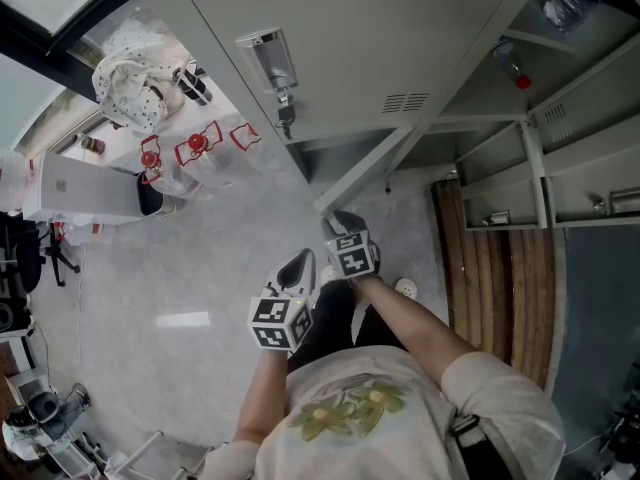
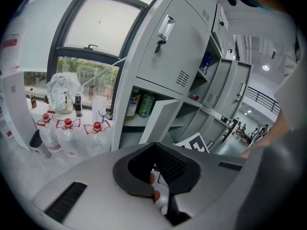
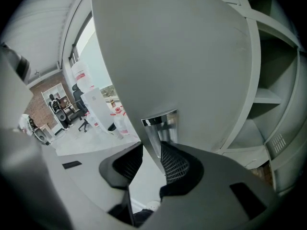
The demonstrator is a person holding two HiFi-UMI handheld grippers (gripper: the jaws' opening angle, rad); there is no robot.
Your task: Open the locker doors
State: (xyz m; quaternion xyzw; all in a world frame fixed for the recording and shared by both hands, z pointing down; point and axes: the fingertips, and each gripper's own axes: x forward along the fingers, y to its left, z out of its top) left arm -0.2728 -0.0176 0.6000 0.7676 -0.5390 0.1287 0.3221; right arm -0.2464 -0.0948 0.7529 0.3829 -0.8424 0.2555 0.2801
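Grey locker door (image 3: 182, 56) edge and chrome handle (image 3: 160, 128) between right tool (image 3: 152, 161) jaws

The head camera looks steeply down onto the floor (image 1: 200, 268), with the lockers (image 1: 560, 148) running from 12 to 3 o'clock. The camera on the left tongs (image 2: 154, 163) faces those lockers from a little way back. The camera on the right tongs (image 3: 146, 159) sits close against a locker door (image 3: 177, 56). All three views share the water bottles (image 1: 195, 148), toward 9 or 10 o'clock.
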